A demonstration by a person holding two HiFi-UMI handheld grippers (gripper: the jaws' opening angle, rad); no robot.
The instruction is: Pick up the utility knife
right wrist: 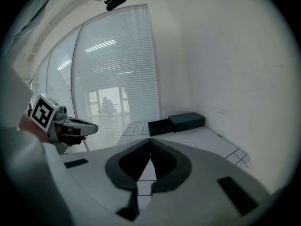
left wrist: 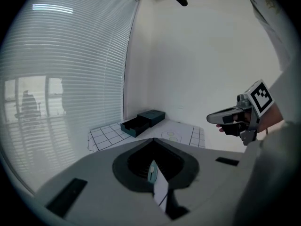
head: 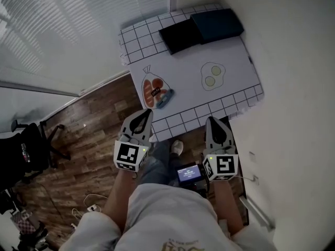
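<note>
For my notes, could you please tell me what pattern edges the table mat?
Black grid lines on white along the edges of the mat; clearest in the head view.

Dim, soft daylight comes through the window blinds (left wrist: 66, 93); both gripper views bend strongly at dark rounded edges, with blurred foregrounds.

White gridded tabletop (head: 235, 56) has a dark open box (head: 209, 26) at the far end, and a utility knife (head: 164, 97) near the front-left edge.
</note>
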